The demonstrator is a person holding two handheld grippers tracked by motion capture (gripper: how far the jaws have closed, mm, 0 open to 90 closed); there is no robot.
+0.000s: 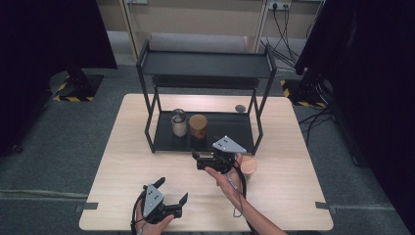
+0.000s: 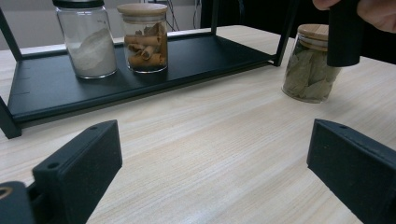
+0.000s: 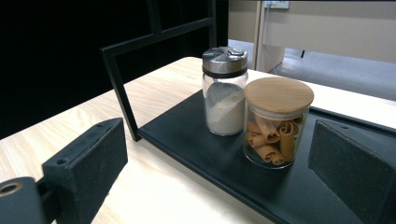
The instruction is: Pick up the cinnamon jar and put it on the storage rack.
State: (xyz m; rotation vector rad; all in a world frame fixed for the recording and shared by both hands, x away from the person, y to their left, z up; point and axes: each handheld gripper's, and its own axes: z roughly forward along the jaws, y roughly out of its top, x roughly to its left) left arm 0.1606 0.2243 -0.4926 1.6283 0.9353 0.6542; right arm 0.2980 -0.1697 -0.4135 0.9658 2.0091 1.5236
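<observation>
Jar with bay leaves (image 2: 310,65): clear glass, round wooden lid, filled with pale green dried leaves. Upright, lid on. It stands on the bare wooden table (image 1: 127,161), just outside the front right corner of the black rack (image 1: 205,63), well in from the table's right edge (image 1: 248,167). The right gripper (image 1: 195,159), held just beside it with its jaws apart, points at the rack's lower shelf and does not touch the jar.

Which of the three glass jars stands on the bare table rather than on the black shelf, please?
The jar of green leaves with the wooden lid; the white-powder jar and the curled-bark jar both stand on the black shelf.
</observation>
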